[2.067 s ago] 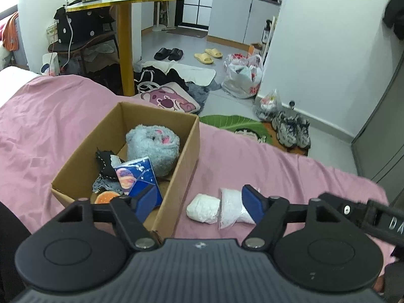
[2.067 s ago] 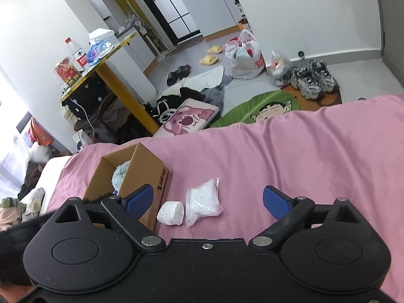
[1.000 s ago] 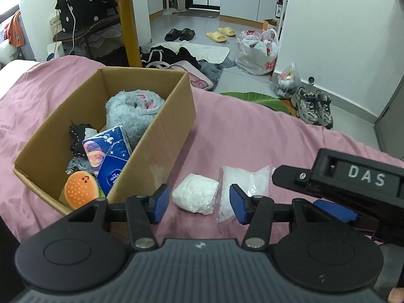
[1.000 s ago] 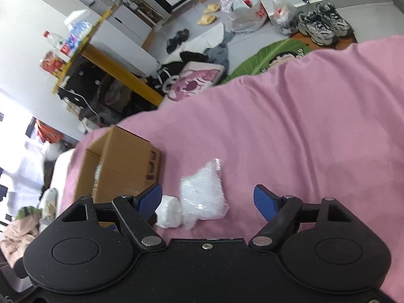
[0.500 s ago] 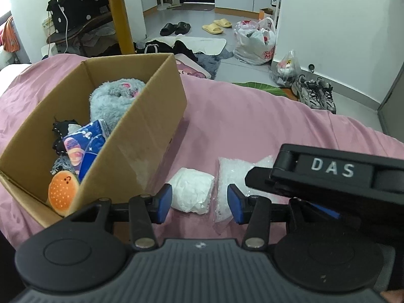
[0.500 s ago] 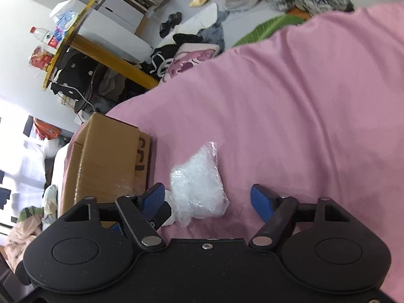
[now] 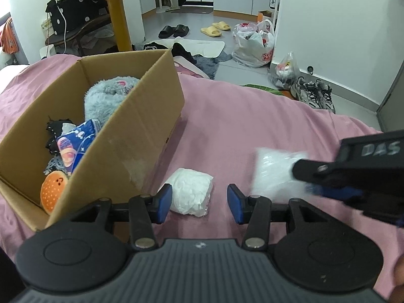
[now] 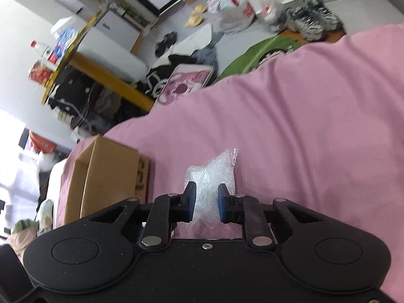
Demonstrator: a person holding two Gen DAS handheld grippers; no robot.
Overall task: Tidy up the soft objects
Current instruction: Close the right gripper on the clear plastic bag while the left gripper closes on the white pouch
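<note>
Where right gripper [image 8: 206, 199] pinches it, crinkly clear bag [image 8: 212, 176] bunches (whitish).

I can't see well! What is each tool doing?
Left tool: open, around the white bundle.
Right tool: closed on the clear plastic bag.

A clear crinkled bag [image 8: 210, 176] is seen at lower centre of the right wrist view, pinched between blue pads [image 8: 191, 197]. A white wrapped bundle [image 7: 190, 194] lies on the pink sheet at lower centre of the left wrist view. At left, an open box [image 7: 141, 126] holds a grey plush [image 7: 106, 99], a blue packet [image 7: 75, 146] and an orange toy [image 7: 53, 189].
</note>
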